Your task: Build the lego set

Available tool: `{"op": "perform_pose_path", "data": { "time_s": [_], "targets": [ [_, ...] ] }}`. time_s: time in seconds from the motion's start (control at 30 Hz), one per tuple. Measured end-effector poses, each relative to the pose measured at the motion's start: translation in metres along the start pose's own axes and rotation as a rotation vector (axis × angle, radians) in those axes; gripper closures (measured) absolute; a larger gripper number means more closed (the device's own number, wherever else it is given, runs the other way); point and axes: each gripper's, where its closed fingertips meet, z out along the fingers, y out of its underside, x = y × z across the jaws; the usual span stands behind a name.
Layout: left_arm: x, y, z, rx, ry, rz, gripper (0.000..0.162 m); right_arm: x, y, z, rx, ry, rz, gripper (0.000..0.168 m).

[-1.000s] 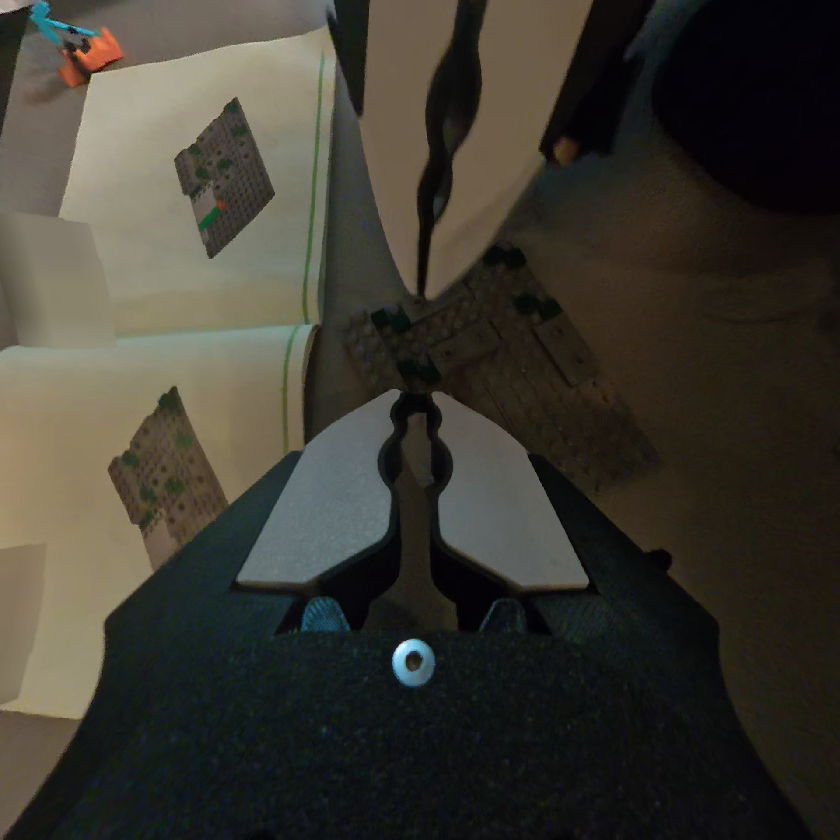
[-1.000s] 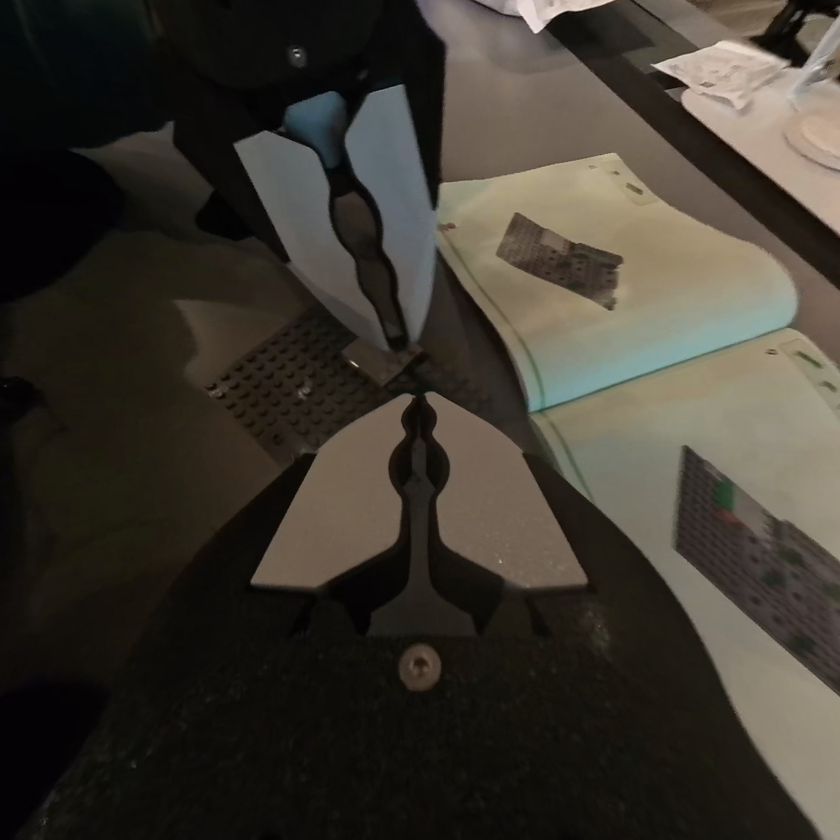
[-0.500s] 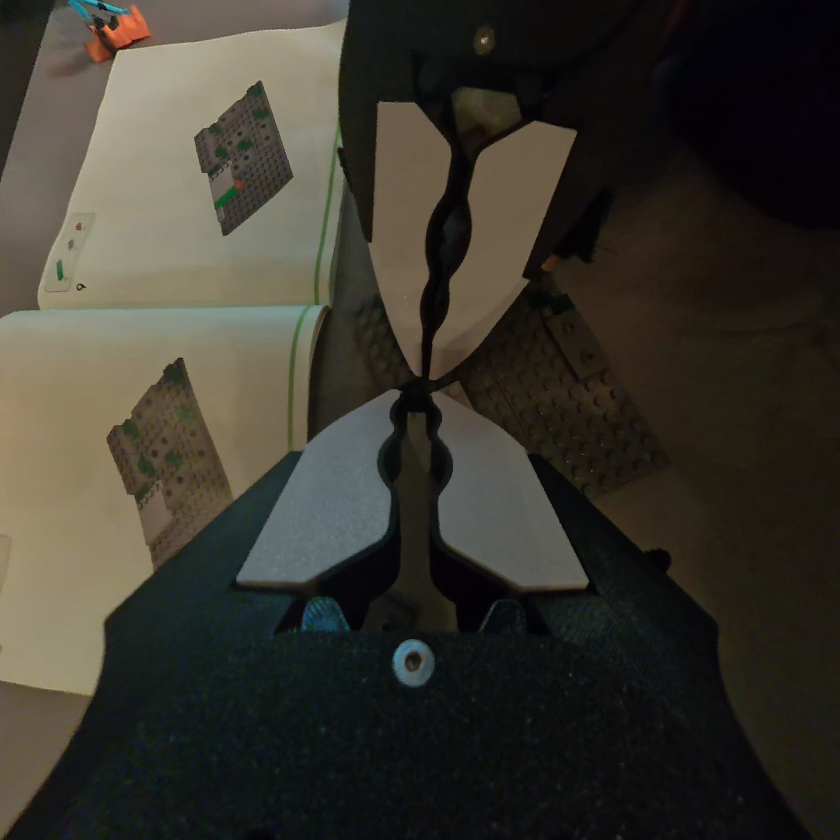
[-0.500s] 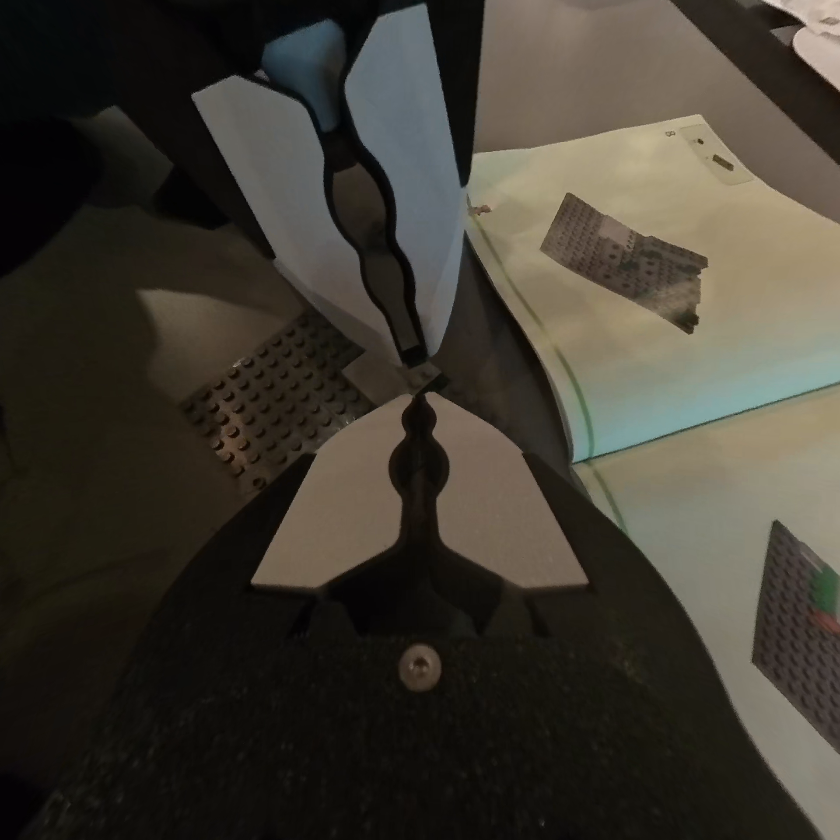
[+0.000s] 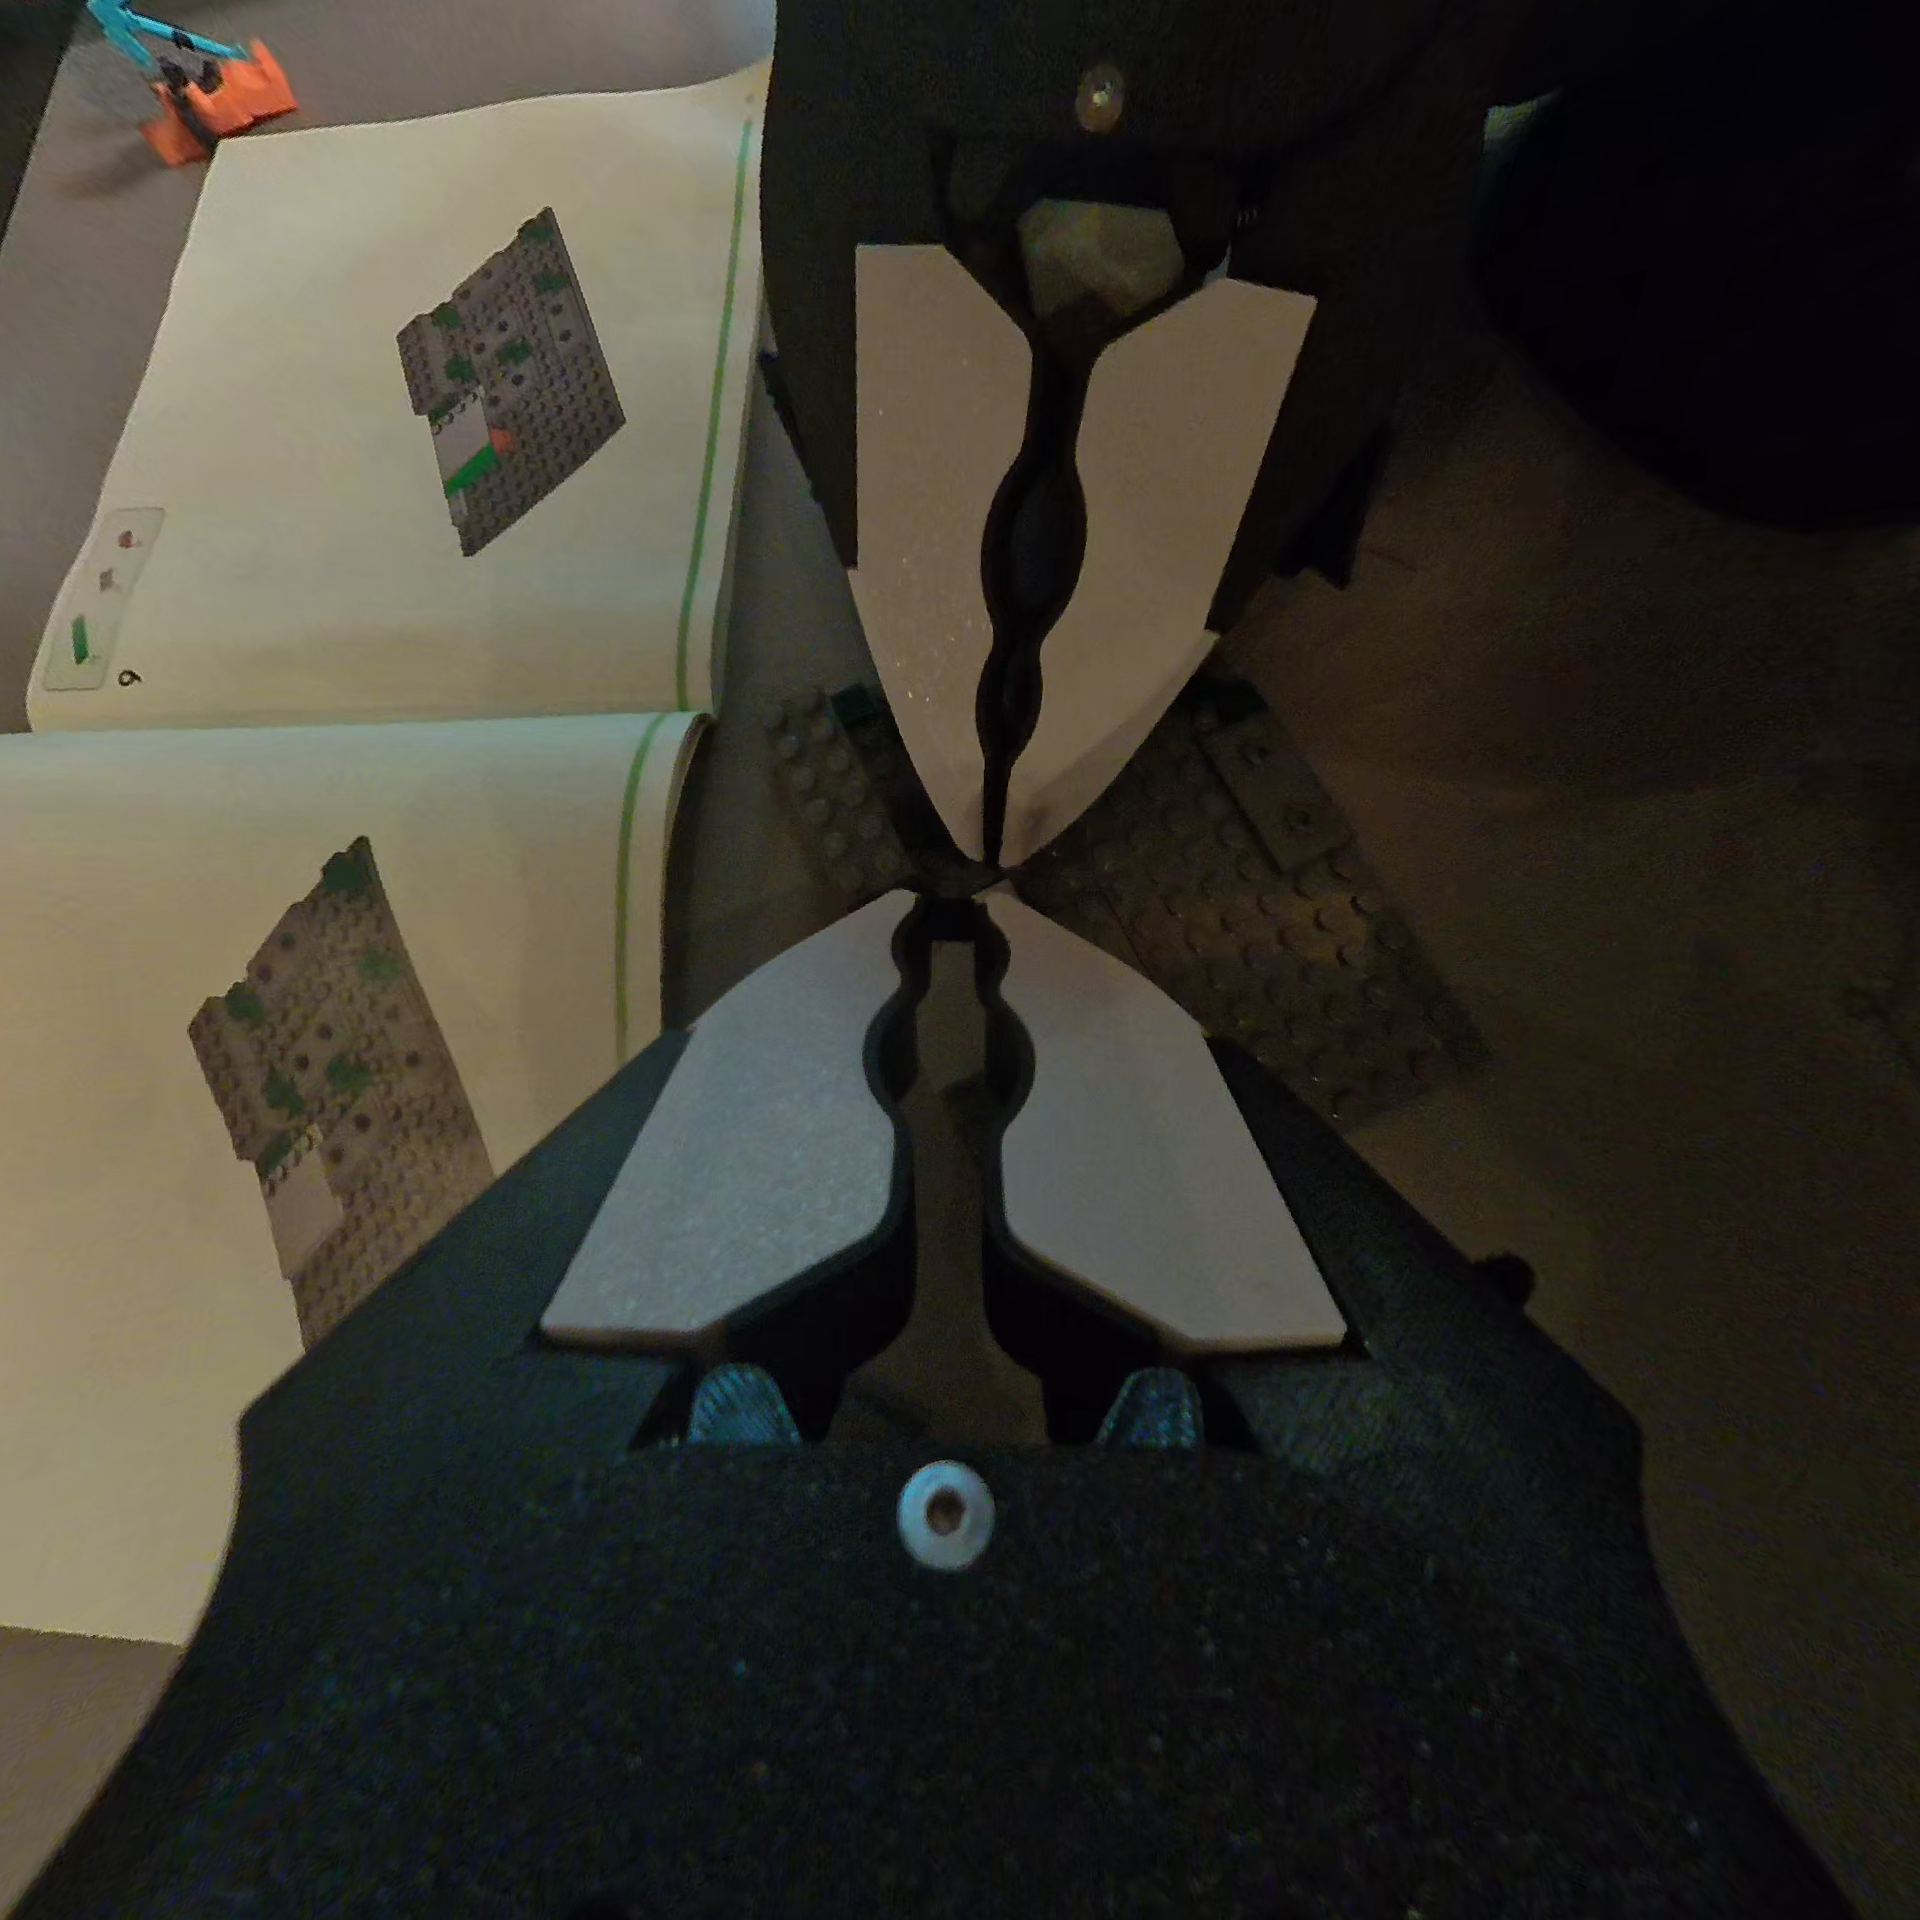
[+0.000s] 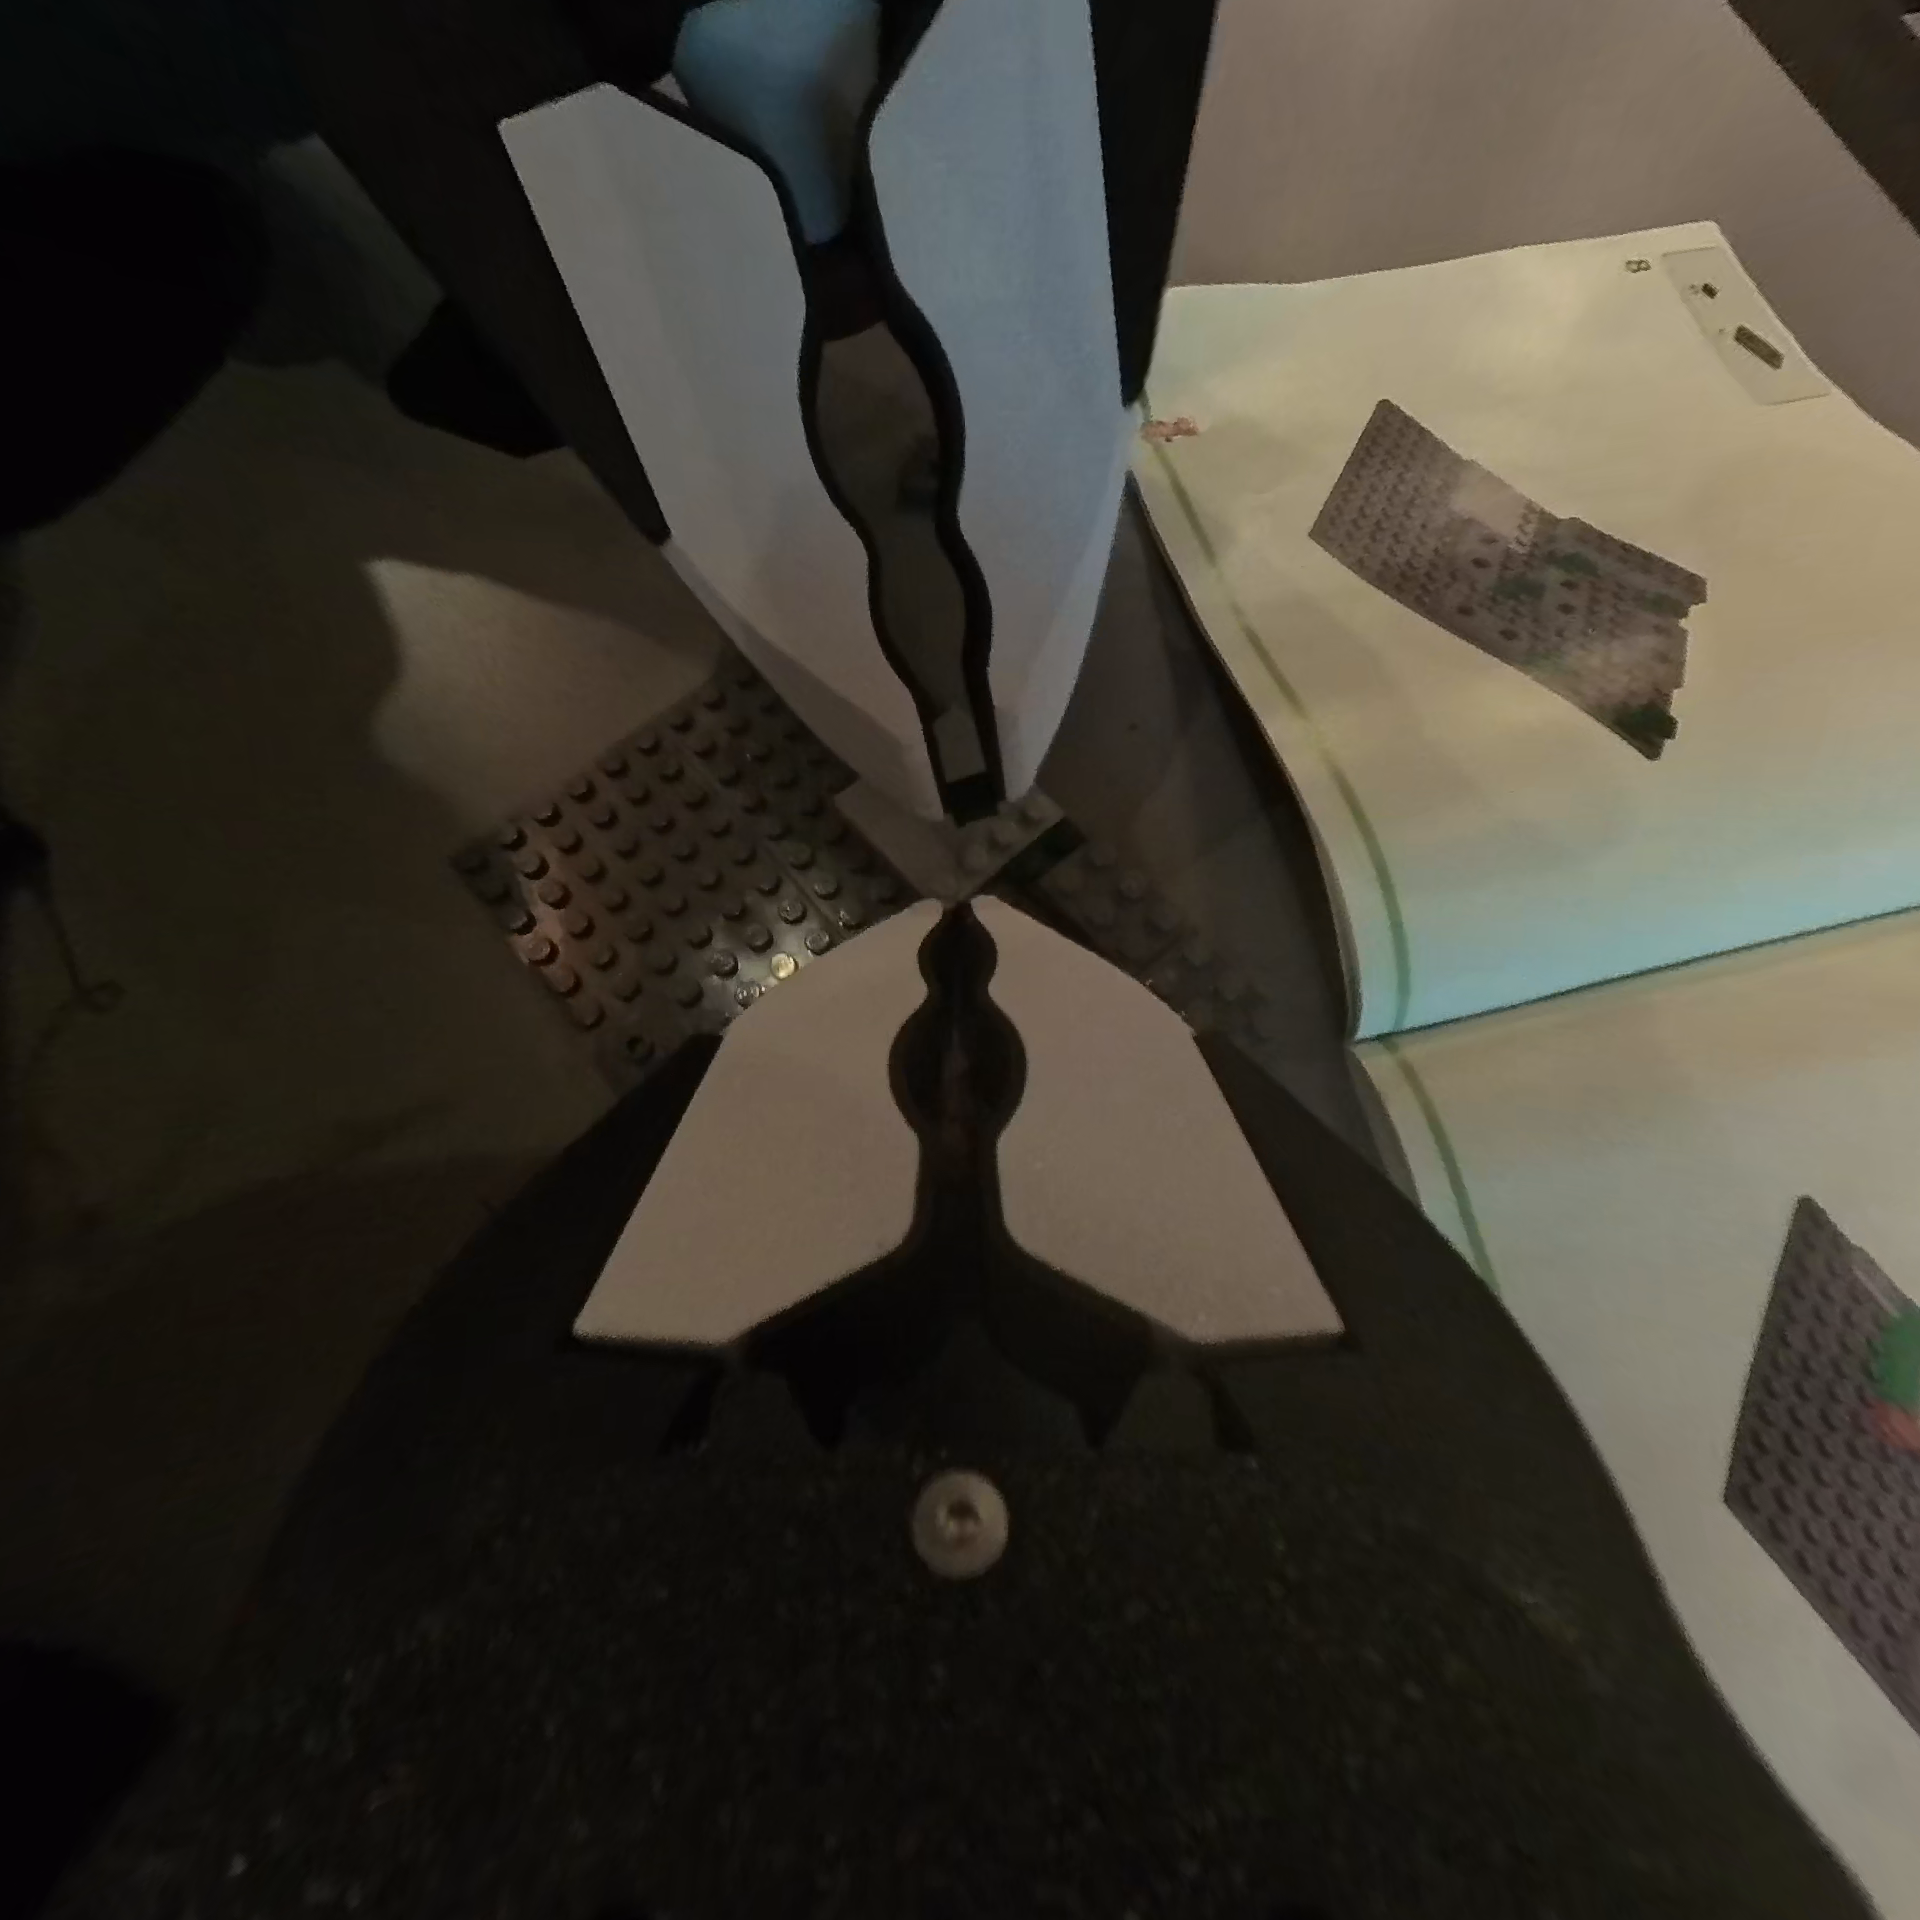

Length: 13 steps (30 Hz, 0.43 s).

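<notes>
A dark grey studded baseplate lies on the table beside an open instruction booklet; it also shows in the right wrist view. My left gripper is shut on a small light grey plate and holds it low over the baseplate's edge nearest the booklet. In the right wrist view the left gripper comes down from the top. My right gripper is shut and empty, its tips almost touching the small plate. In the left wrist view the right gripper points down from above, tip to tip with mine.
The open instruction booklet lies left of the baseplate and shows pictures of the build; it is on the right in the right wrist view. A small orange and blue brick model sits at the far left corner. Both grippers' tips are close together, under 4 cm apart.
The two grippers have closed in on each other and now stand tip to tip over the baseplate. The left gripper still holds the small grey plate.
</notes>
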Motion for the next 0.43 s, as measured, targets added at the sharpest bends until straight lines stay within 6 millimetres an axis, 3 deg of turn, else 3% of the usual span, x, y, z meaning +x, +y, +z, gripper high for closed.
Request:
{"op": "perform_pose_path", "data": {
  "time_s": [0.03, 0.43],
  "targets": [
    [0.0003, 0.0, -0.0004, 0.0, -0.001, 0.001, 0.154, 0.0001, 0.0005, -0.0009, -0.002, 0.0, -0.001, 0.168],
    [0.0009, -0.0007, -0.0031, 0.004, -0.007, 0.001, 0.155, -0.003, 0.0035, -0.0021, -0.015, -0.018, -0.019, 0.168]
  ]
}}
